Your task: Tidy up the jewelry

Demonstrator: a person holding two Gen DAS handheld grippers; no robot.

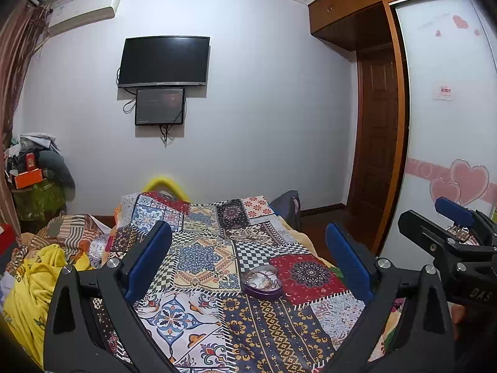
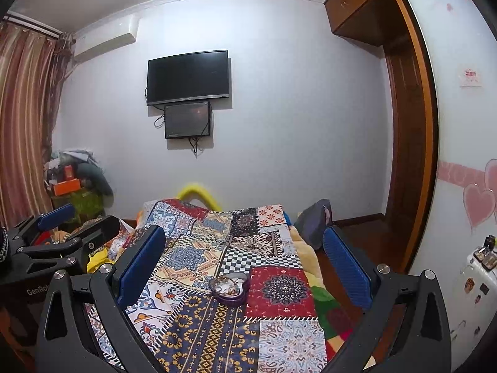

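Note:
A purple heart-shaped jewelry box (image 1: 262, 283) lies open on the patchwork bedspread (image 1: 217, 326), with tangled chains and beads inside. It also shows in the right wrist view (image 2: 229, 287). My left gripper (image 1: 248, 261) is open and empty, held above the bed short of the box. My right gripper (image 2: 243, 259) is open and empty too, at about the same distance from the box. Each gripper shows at the edge of the other's view: the right one (image 1: 450, 227) and the left one (image 2: 62, 220).
Crumpled yellow and striped bedding (image 1: 40, 267) lies left of the bedspread. A cluttered pile with an orange box (image 1: 29, 177) stands at the far left wall. A wardrobe (image 1: 450, 124) with heart stickers and a wooden door (image 1: 376, 155) are on the right. A white cabinet with small items (image 2: 478, 267) stands far right.

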